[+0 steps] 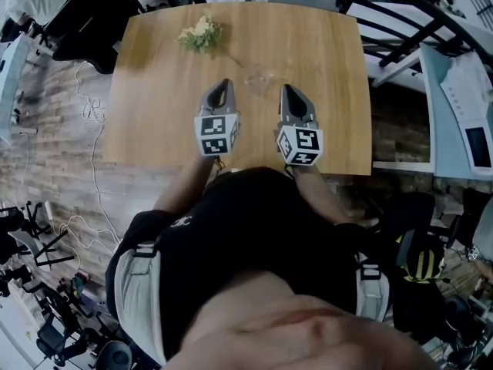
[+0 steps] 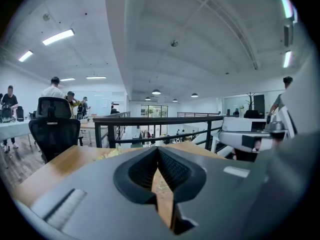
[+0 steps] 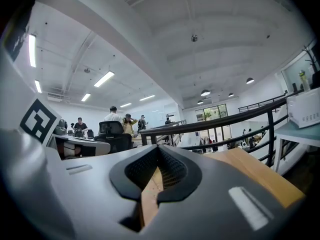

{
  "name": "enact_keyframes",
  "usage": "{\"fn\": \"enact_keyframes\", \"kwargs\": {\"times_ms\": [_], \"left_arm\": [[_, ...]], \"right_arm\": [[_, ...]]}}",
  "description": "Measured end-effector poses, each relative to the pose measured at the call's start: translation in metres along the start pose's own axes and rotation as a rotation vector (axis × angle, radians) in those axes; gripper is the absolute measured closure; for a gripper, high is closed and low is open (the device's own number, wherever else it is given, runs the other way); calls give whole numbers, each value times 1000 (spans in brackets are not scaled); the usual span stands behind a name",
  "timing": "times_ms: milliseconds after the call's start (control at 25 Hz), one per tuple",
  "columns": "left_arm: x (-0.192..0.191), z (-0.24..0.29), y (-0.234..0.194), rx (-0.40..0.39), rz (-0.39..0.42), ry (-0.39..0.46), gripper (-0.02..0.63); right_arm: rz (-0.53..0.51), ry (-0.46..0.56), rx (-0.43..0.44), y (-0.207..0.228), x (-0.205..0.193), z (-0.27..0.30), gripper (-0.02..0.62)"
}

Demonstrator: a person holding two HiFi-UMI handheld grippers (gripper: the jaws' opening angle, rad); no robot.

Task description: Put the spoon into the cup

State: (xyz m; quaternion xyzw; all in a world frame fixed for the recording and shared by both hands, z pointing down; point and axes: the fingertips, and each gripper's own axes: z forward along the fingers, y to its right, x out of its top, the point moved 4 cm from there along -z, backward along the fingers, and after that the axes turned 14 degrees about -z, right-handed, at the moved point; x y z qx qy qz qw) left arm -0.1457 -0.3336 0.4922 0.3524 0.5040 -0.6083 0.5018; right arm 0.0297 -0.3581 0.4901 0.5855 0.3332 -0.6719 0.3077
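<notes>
A clear glass cup [image 1: 260,80] stands on the wooden table [image 1: 162,122], just past and between my two grippers. A thin pale thing [image 1: 234,60] lies between the cup and a bunch of flowers; it is too small to tell whether it is the spoon. My left gripper [image 1: 225,85] hovers over the table left of the cup, with its jaws closed tip to tip and nothing between them [image 2: 158,150]. My right gripper [image 1: 286,89] is right of the cup, also shut and empty [image 3: 158,148]. Both gripper views look level over the table, and neither shows the cup.
A small bunch of pale yellow flowers [image 1: 202,34] lies at the table's far left. A black railing [image 2: 150,120] runs behind the table's far edge. Office chairs [image 2: 54,126], desks and people stand to the left. Cables lie on the floor [image 1: 85,168] left of the table.
</notes>
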Motion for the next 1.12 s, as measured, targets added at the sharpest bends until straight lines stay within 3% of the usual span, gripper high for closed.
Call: {"fn": "enact_keyframes", "kwargs": {"times_ms": [240, 520, 1120], "left_arm": [[-10, -12, 3, 9, -4, -5, 595], [-2, -20, -1, 7, 4, 22, 595], [-8, -18, -2, -4, -8, -12, 595]], "right_arm": [[-46, 28, 62, -15, 6, 5, 597], [-37, 20, 65, -23, 3, 9, 597], [-41, 13, 73, -27, 5, 9, 597]]}}
